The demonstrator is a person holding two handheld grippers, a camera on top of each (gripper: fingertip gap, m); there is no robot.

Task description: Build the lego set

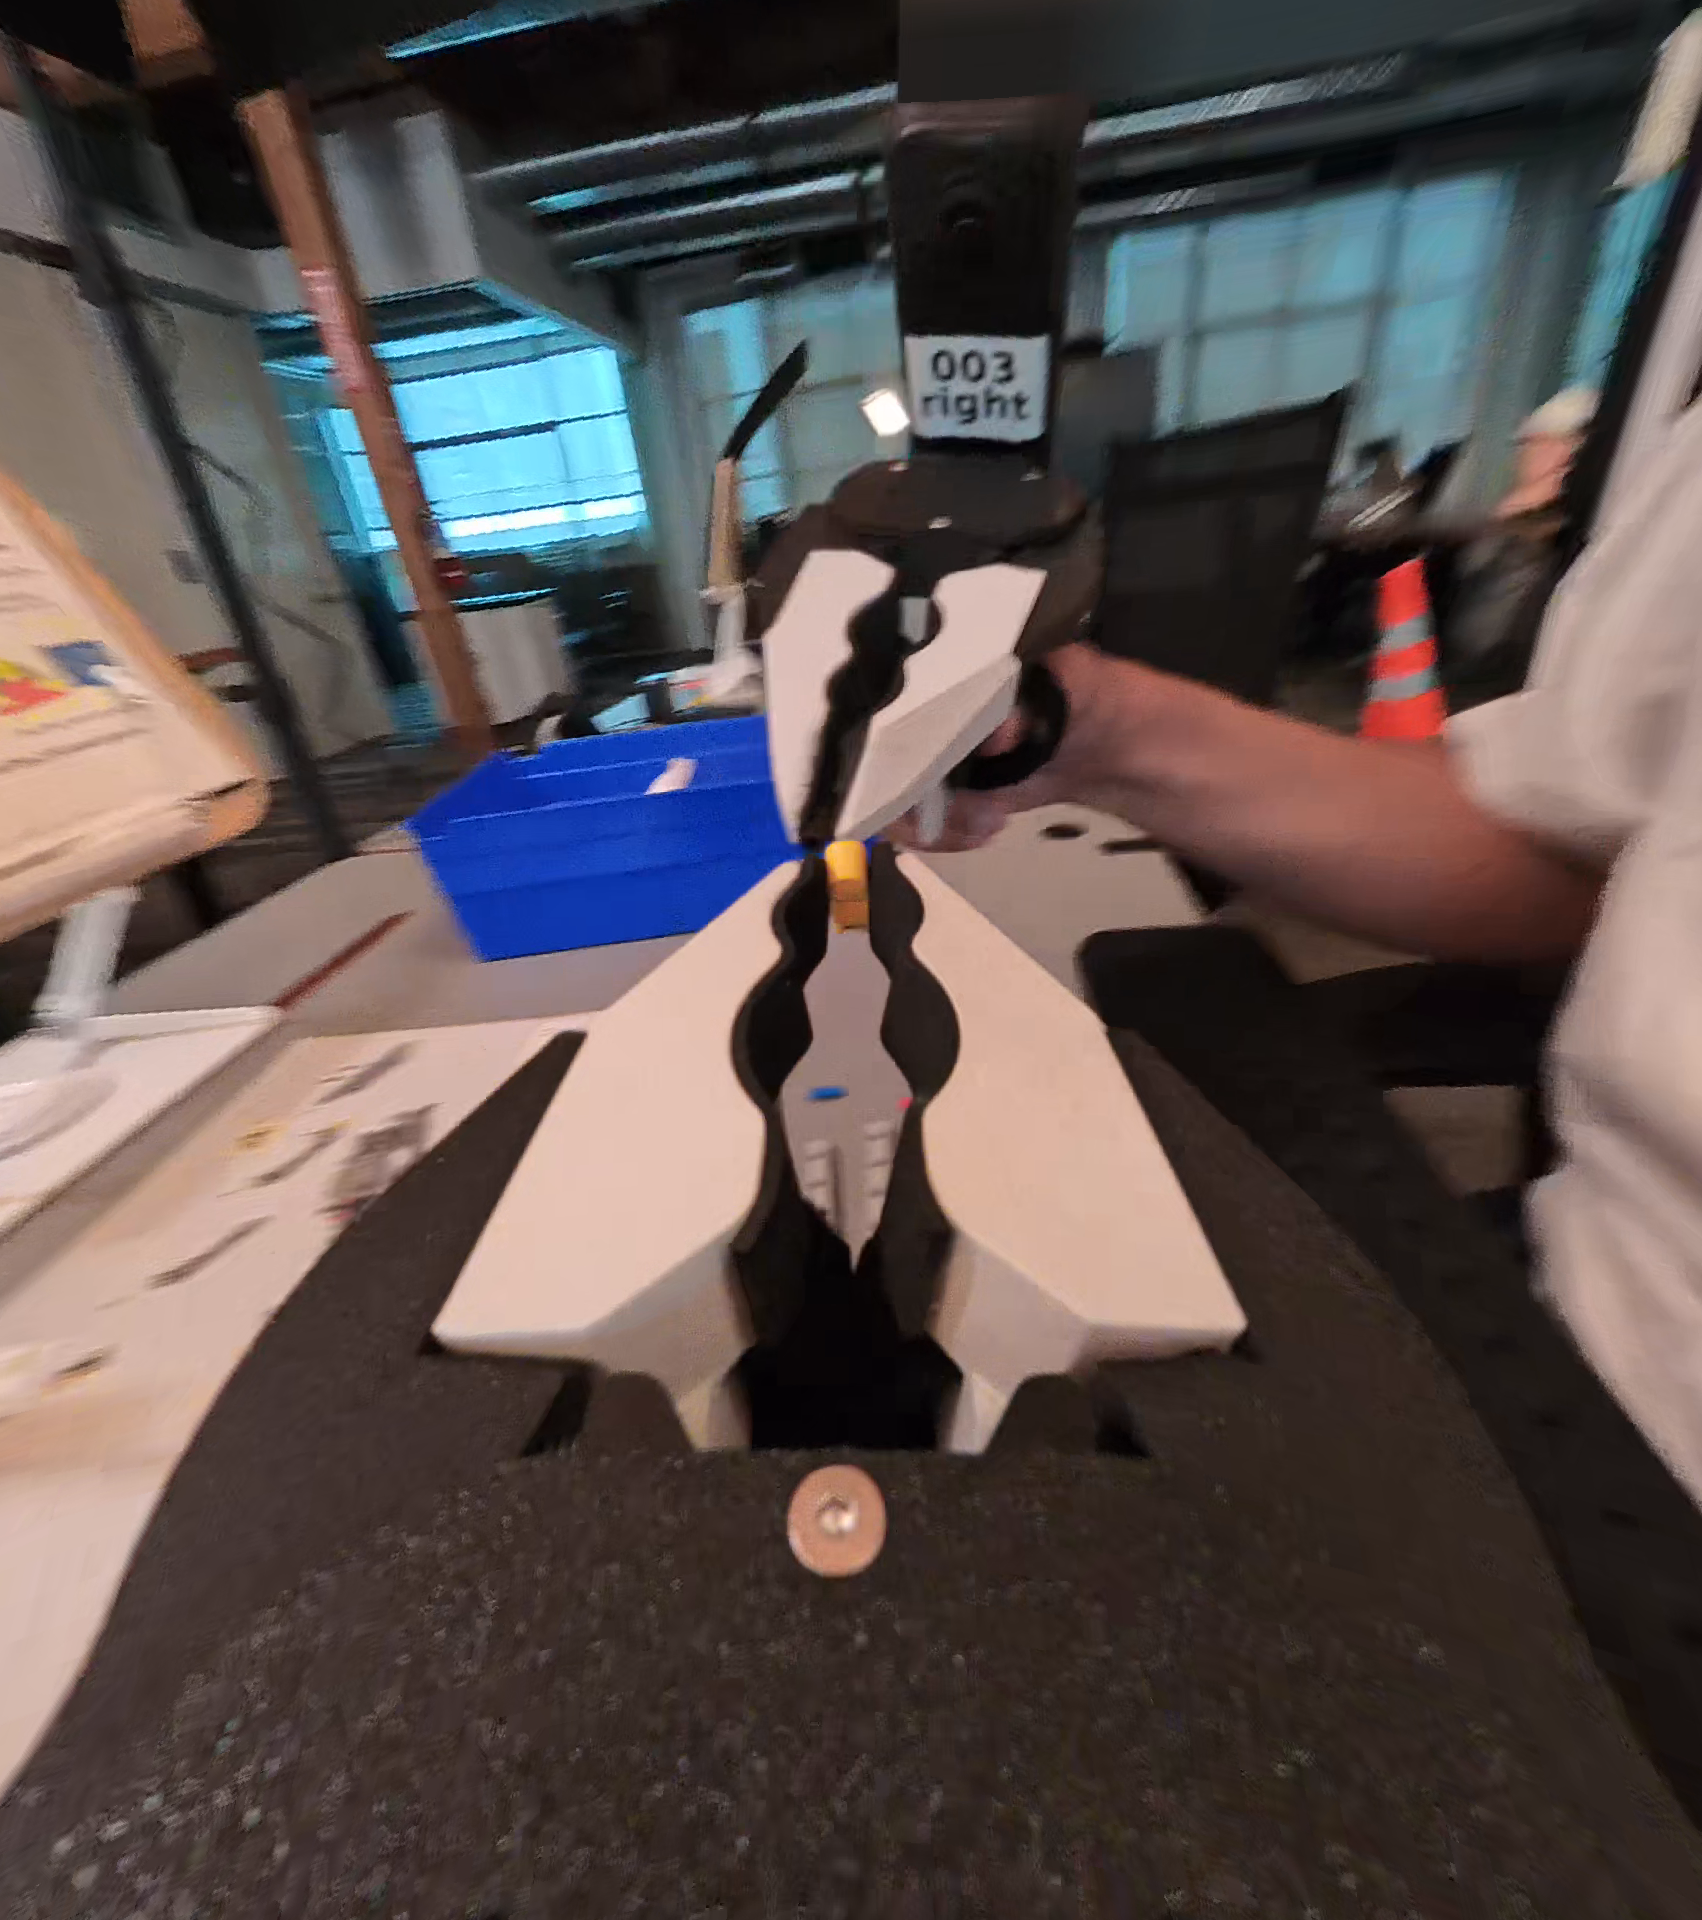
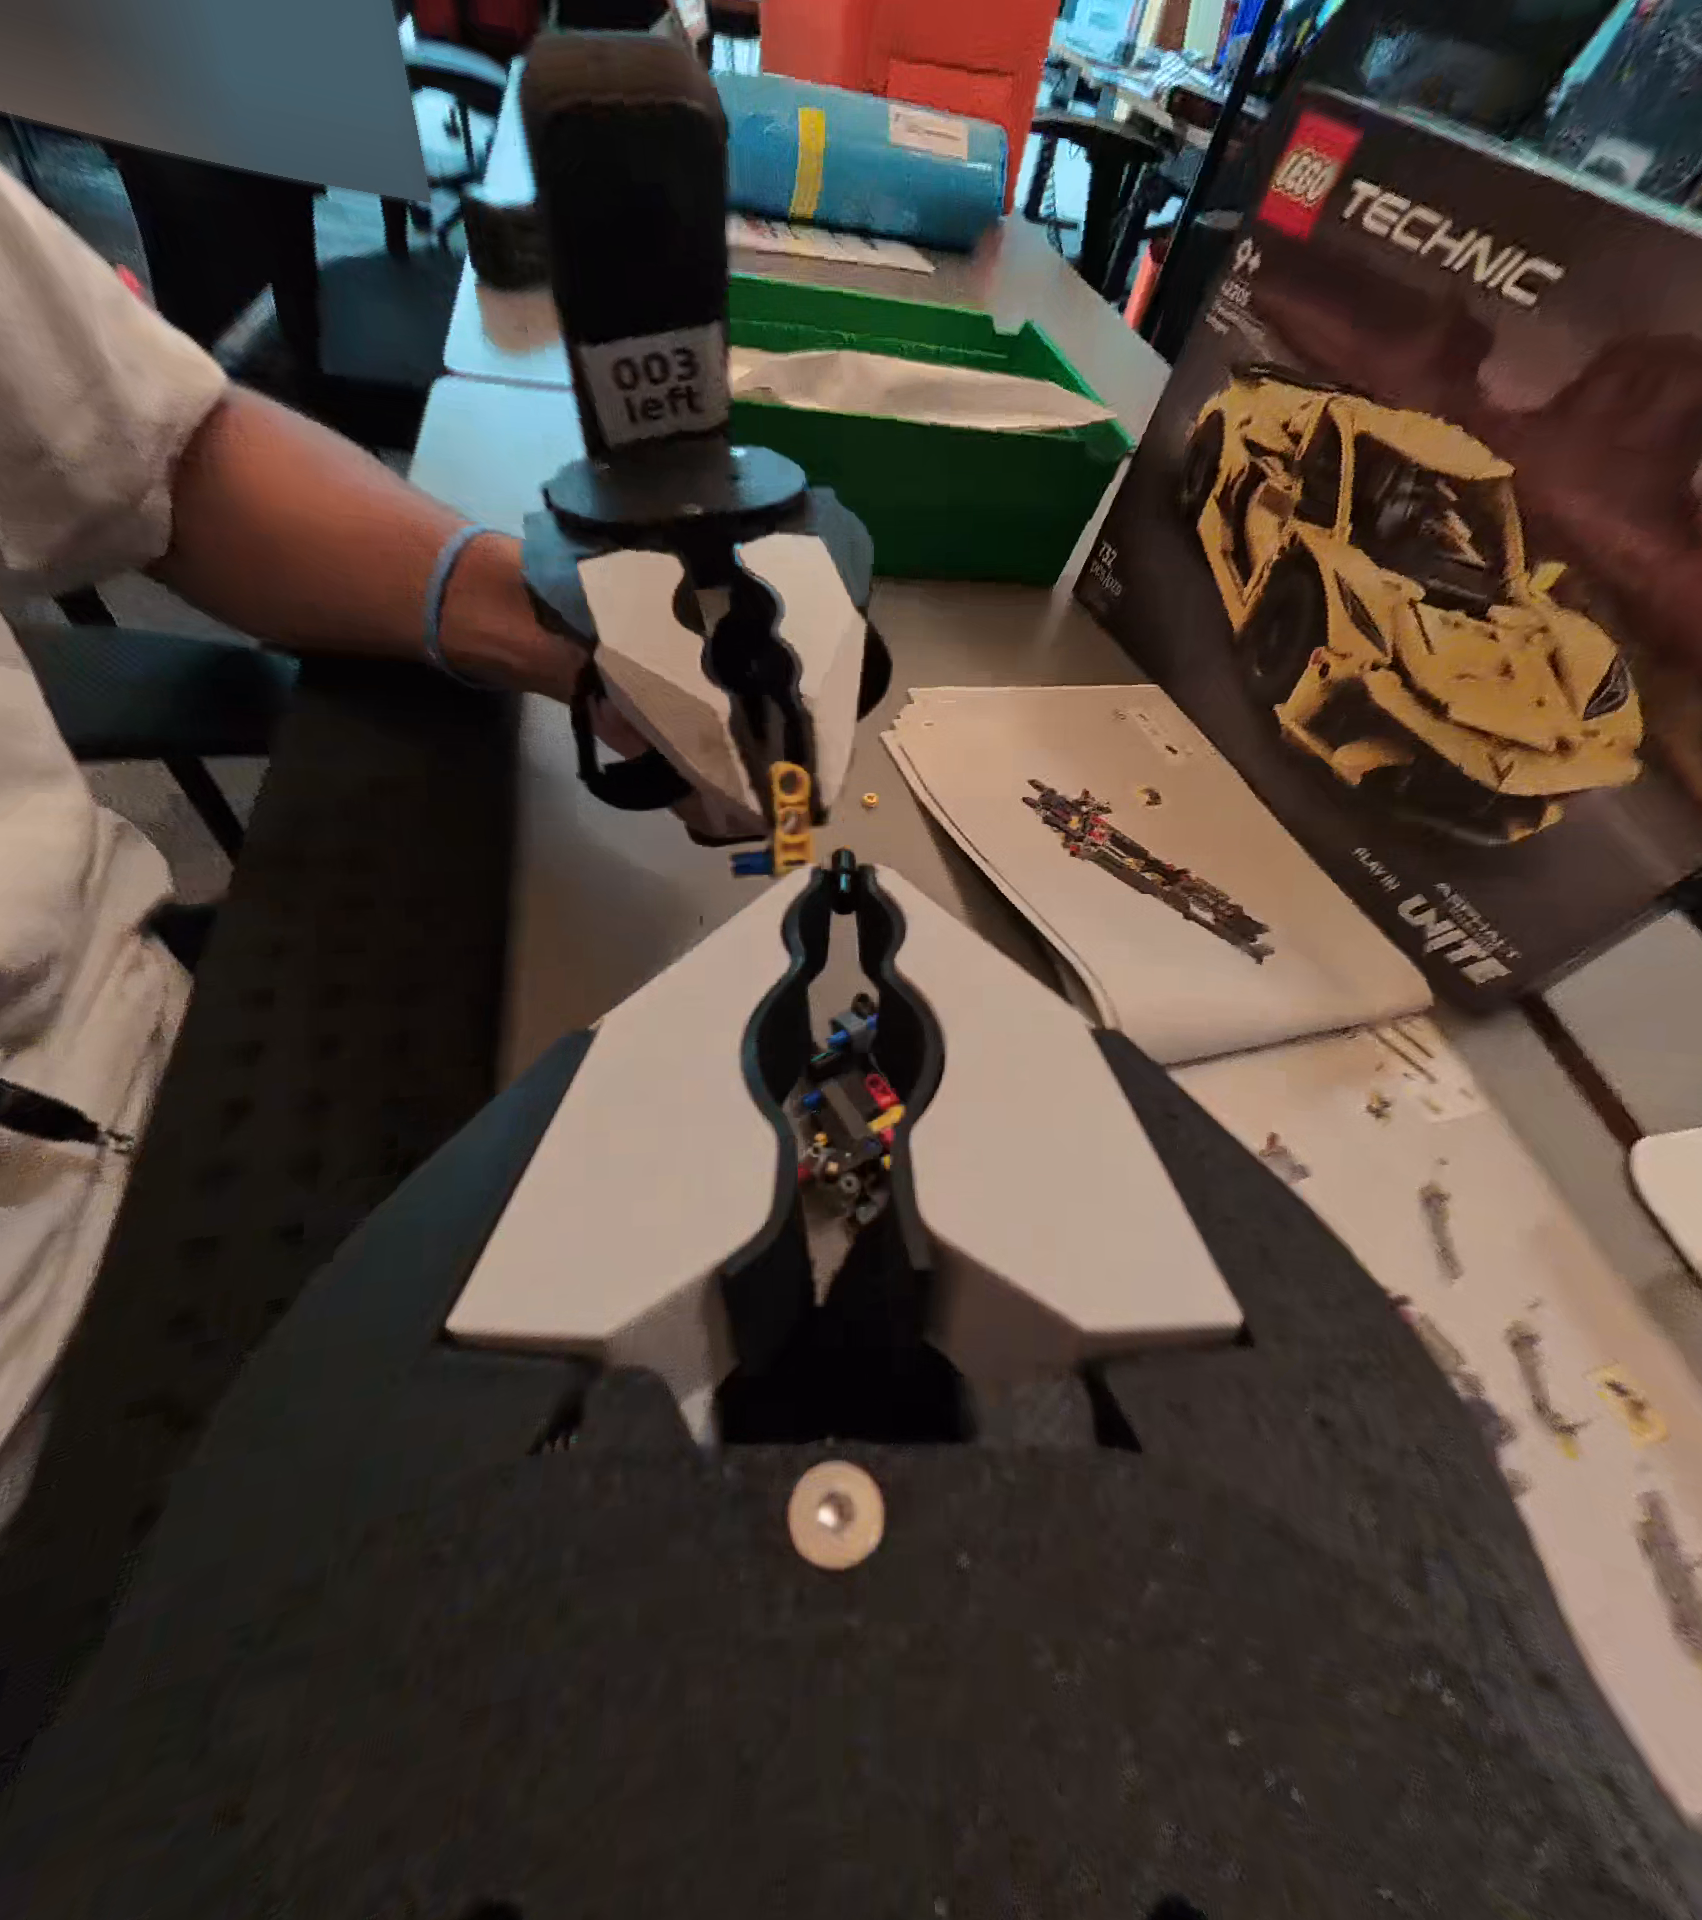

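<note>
Left wrist view. My left tool (image 1: 847, 883) is clenched on a small yellow beam (image 1: 847, 883), pinched at the very tips and held up off the bench (image 1: 307, 956), presumably so its holes stay reachable. My right tool (image 1: 831, 831) comes in from above, tips nearly meeting mine; its jaws look closed, but what they carry is hidden here. My right hand (image 1: 1023, 748) grips the handle with the forearm level, coming in from the right. A blue bin (image 1: 618, 831) sits behind on the bench.

Right wrist view. My right tool (image 2: 842, 883) is clenched on a small black pin (image 2: 841, 864) that sticks out past the tips, aimed at the yellow beam (image 2: 791, 816) just beside it, not yet touching. A blue pin (image 2: 749, 861) already sits in the beam's lower end. My left tool (image 2: 791, 821) hangs tips-down, wrist bent, forearm reaching from the left.

Below, between my fingers, the part-built assembly (image 2: 852, 1122) lies on the bench. The instruction booklet (image 2: 1138, 862) lies open to the right, with the set's box (image 2: 1449, 540) propped behind and a green bin (image 2: 930, 478) farther back.

Judgement: pin-into-beam step; the build is at an early stage.
</note>
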